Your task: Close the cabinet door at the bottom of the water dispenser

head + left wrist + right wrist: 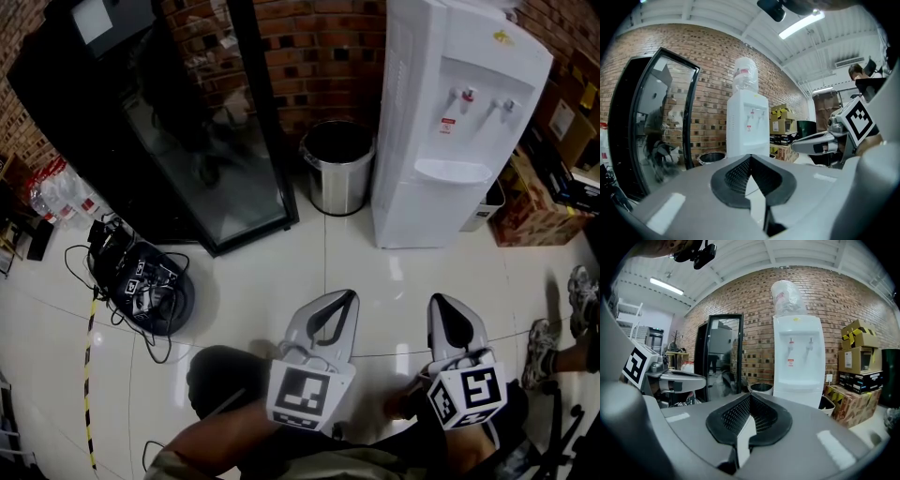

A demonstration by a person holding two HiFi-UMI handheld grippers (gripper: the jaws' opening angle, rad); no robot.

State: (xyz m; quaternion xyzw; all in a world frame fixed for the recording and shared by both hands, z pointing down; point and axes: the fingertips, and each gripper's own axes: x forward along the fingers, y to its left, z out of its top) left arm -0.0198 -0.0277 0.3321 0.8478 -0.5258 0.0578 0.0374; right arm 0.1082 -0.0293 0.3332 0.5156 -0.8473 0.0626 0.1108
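Observation:
The white water dispenser [450, 122] stands against the brick wall, about a stride ahead of both grippers. Its lower front [422, 211] looks flush and white; I cannot make out a door standing ajar. The dispenser [747, 124] sits straight ahead in the left gripper view, and the dispenser [797, 362] is a little right of centre in the right gripper view, its base hidden behind the jaws. My left gripper [350, 294] and right gripper [439, 300] are held side by side low over the tiled floor, both shut on nothing and touching nothing.
A steel waste bin [337, 167] stands left of the dispenser, and a black glass-door fridge [202, 141] beyond it. Cardboard boxes [532, 199] and a small bin [488, 202] crowd the right. A tangle of cables [142, 281] lies at left. A person's shoes [581, 292] are at the right edge.

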